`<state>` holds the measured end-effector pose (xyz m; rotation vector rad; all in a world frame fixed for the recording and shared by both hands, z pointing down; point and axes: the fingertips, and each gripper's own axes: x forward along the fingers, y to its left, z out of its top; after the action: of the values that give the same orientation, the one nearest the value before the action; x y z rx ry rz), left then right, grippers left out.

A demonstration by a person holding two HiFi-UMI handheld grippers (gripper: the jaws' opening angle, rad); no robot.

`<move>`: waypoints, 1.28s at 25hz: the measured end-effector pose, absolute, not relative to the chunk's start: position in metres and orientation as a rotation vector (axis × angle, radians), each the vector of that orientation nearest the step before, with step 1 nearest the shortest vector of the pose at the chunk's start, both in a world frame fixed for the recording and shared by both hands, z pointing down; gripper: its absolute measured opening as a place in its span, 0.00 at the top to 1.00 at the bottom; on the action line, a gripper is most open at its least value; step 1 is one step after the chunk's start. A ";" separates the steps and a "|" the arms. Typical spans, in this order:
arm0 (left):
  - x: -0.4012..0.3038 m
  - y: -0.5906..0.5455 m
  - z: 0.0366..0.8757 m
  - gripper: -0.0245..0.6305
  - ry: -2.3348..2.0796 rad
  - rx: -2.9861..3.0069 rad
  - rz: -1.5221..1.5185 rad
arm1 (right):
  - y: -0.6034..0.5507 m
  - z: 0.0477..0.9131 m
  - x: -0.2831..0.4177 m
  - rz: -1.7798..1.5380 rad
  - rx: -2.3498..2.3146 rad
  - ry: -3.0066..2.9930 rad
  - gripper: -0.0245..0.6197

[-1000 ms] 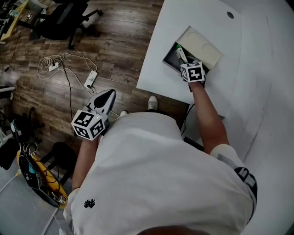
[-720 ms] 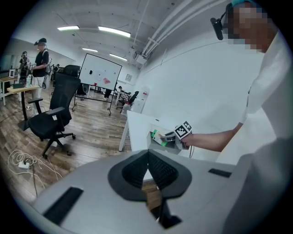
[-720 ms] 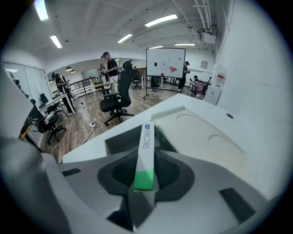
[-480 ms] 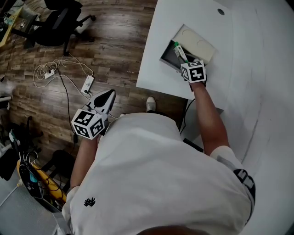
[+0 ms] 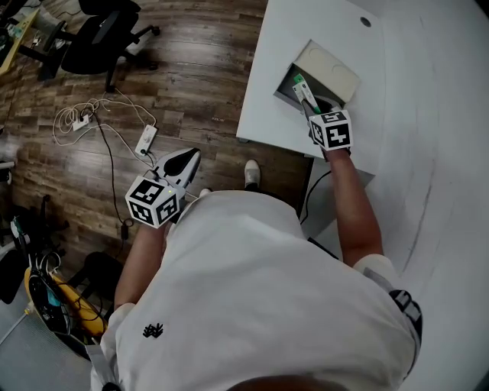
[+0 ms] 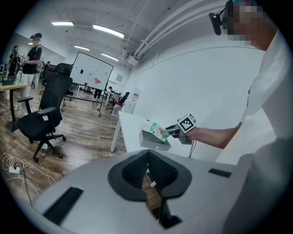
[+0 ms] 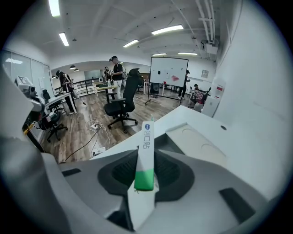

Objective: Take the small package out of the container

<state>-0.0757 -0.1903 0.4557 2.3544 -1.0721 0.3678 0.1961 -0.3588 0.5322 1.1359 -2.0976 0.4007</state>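
Note:
An open grey container (image 5: 289, 85) stands near the front edge of the white table (image 5: 397, 92), its pale lid (image 5: 328, 70) tipped back. My right gripper (image 5: 312, 108) is shut on the small white package with a green end (image 5: 304, 90), which is held above the container's opening. In the right gripper view the package (image 7: 146, 137) stands on edge between the jaws of the right gripper (image 7: 145, 170), with the container (image 7: 170, 142) behind it. My left gripper (image 5: 183, 159) hangs over the wooden floor, away from the table, shut on nothing. The left gripper (image 6: 147, 157) looks across at the package (image 6: 158, 130).
A small round hole (image 5: 364, 22) marks the table top farther back. On the floor to the left lie a power strip with cables (image 5: 147, 137) and a black office chair (image 5: 95, 34). The white wall runs along the right.
My right gripper has drawn back a little from the container with the package in its jaws. The left gripper has hardly moved.

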 end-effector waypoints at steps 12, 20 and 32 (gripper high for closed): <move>-0.101 -0.161 0.457 0.95 -1.002 2.403 0.351 | -0.286 0.499 0.161 0.371 1.150 -2.120 0.82; -0.126 -0.133 0.466 0.95 -0.972 2.417 0.362 | -0.235 0.491 0.137 0.373 1.168 -2.128 0.82; -0.156 -0.096 0.477 0.95 -0.913 2.440 0.375 | -0.162 0.476 0.093 0.367 1.191 -2.152 0.82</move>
<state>-0.1565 -0.0958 0.4774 2.4403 -0.9133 0.3747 0.0929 -0.1625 0.4764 1.1908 -2.1520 0.3672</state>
